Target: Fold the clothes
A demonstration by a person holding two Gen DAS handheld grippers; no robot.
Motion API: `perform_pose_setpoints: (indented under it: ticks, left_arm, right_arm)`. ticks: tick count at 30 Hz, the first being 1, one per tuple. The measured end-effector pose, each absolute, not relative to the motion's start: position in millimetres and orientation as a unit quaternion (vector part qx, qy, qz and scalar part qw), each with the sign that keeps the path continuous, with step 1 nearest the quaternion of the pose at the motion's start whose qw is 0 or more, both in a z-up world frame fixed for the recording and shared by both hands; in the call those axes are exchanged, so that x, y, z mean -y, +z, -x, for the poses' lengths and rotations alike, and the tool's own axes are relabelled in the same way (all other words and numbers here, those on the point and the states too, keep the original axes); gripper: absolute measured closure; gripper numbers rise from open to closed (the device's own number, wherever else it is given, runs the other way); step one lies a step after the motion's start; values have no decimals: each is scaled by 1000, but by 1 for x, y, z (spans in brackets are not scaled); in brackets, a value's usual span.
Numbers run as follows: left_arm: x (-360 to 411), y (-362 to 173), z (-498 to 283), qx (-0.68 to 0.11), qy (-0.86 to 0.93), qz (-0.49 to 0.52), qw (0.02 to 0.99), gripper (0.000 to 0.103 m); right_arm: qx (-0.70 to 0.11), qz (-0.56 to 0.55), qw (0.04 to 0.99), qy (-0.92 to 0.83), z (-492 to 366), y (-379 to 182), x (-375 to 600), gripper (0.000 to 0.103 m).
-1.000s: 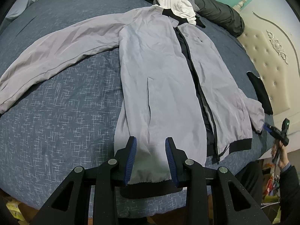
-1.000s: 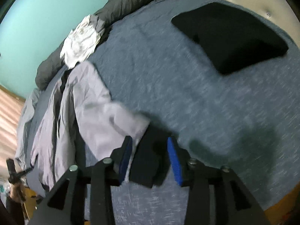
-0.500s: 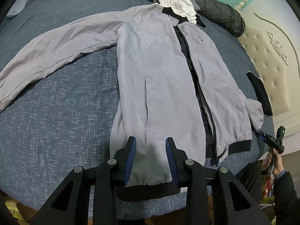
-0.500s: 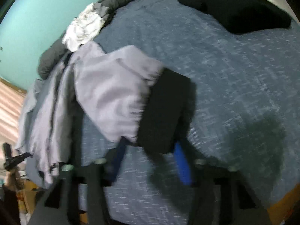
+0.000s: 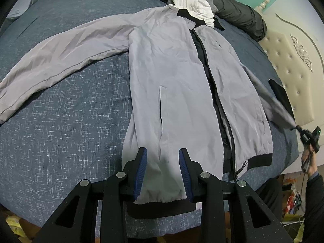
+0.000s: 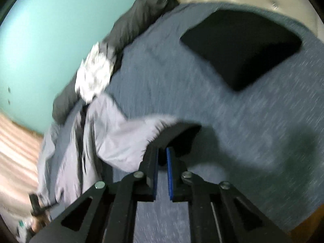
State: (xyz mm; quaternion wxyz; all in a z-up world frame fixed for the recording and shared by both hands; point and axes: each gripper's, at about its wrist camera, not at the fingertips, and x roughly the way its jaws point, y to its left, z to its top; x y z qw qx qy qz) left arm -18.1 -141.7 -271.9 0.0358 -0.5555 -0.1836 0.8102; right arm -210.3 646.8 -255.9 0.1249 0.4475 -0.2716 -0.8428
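A light grey zip jacket [image 5: 172, 77] with black cuffs and hem lies front up on a blue bed [image 5: 60, 141]. Its one sleeve [image 5: 60, 50] lies spread out to the left. My left gripper [image 5: 163, 156] is open, its jaws either side of the jacket's lower hem area. My right gripper [image 6: 162, 154] is shut on the black cuff [image 6: 178, 135] of the other sleeve [image 6: 125, 137] and holds it lifted off the bed. In the left wrist view that sleeve [image 5: 269, 101] is stretched out to the right gripper [image 5: 303, 133].
A white garment [image 5: 192, 2] and dark clothes [image 5: 239, 14] lie piled at the jacket's collar. A folded black item [image 6: 243, 46] lies near the padded cream headboard [image 5: 289, 60]. The bed's near edge runs below the left gripper. Clutter lies on the floor at lower right.
My right gripper has closed on the sleeve's black cuff and lifted it, pulling the sleeve straight out to the right. The left gripper has stayed open over the hem.
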Motion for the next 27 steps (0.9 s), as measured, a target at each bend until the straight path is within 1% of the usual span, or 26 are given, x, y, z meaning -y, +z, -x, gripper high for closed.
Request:
perform_pose_setpoints:
  ticks: [5,7,12,14,16,18,20,24,27]
  left_arm:
    - [143,-273,21,184,809,557,33,67]
    - [144,-273,22,184,809,557,32,67]
    - [145,-275,25,184,807,560,29,67]
    - [146,-276,26,184,808,560,25,67]
    - [148,-276,27,183,807,561,22,67]
    - [152,-276,29,184,807,561,19,67]
    - [155,-276,30,188,808,558,16,67]
    - [154,-273,31,190,810,554,16,67]
    - [152,-273,32,189,811,554,19,67]
  right_arm:
    - [287,-421,86,-856,233,-235,-680,97]
    - [281,-422,67,-859,239,-229,-688,97]
    - [275,-436,24,-856,259,-227,-704,97]
    - [284,-425,13,-859,260,-224,-711,97]
    - [288,-373,12,-882,256,-208,-714,97]
    - [269,-345,18,-899,256,-191,-711,97]
    - [252,-340,25,-906,262,-178,-707,97]
    - [246,-314,35,-916,271,-155,-711,97]
    - [232,-327,35,-916,276,-159,-709,97]
